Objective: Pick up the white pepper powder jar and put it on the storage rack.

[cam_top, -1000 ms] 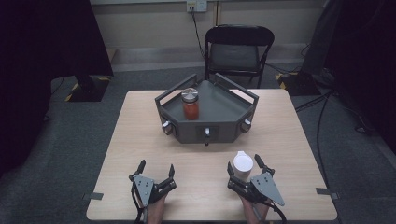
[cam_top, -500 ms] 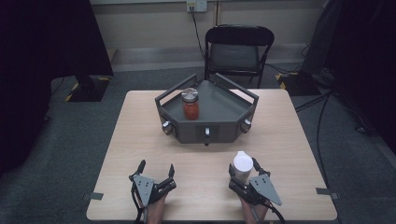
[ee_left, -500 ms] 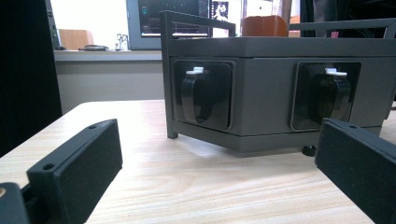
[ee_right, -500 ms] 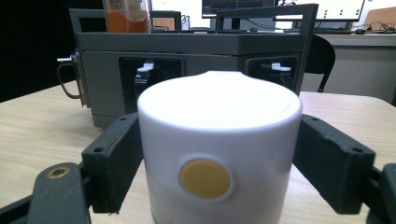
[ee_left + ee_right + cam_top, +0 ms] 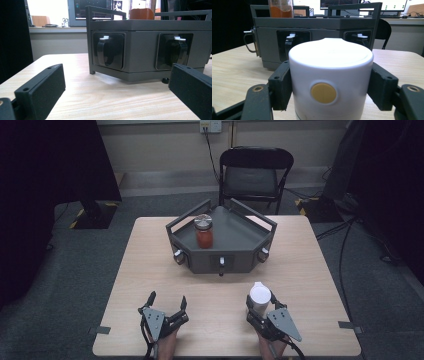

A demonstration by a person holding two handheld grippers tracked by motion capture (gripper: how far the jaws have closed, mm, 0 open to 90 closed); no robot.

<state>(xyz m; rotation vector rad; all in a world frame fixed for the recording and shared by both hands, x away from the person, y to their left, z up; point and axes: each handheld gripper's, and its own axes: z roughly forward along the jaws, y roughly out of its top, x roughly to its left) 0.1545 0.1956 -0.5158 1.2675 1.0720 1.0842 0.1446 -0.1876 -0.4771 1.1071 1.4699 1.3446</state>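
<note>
So, nearest me my right gripper (image 5: 261, 306) is clamped on the white cup (image 5: 260, 296), jaws pressing both its sides; in the right gripper view the white cup (image 5: 330, 82) stands upright between the black jaws, a round yellow dot on its near wall. It sits at the near right part of the bench (image 5: 310, 270), low, though I can't tell if its base touches the wood. My left gripper (image 5: 167, 306) is at the near left, jaws spread wide, nothing between them, resting close to the bench top and well apart from the cup. Farther out, mid-bench, is the grey tray stand (image 5: 235, 237) with rails round its top and knobs on its front faces; the left gripper view shows two of those black knobs (image 5: 105, 51) in their recesses. On its deck, left side, stands a jar (image 5: 203, 232) of red sauce with a metal lid. Behind the bench, a black folding chair (image 5: 256, 175). Progress, my read: pickup of the cup looks done, grip looks secure. Left to do: carry it forward and set it on the stand's deck, probably beside the jar, then release. Early stage.
</note>
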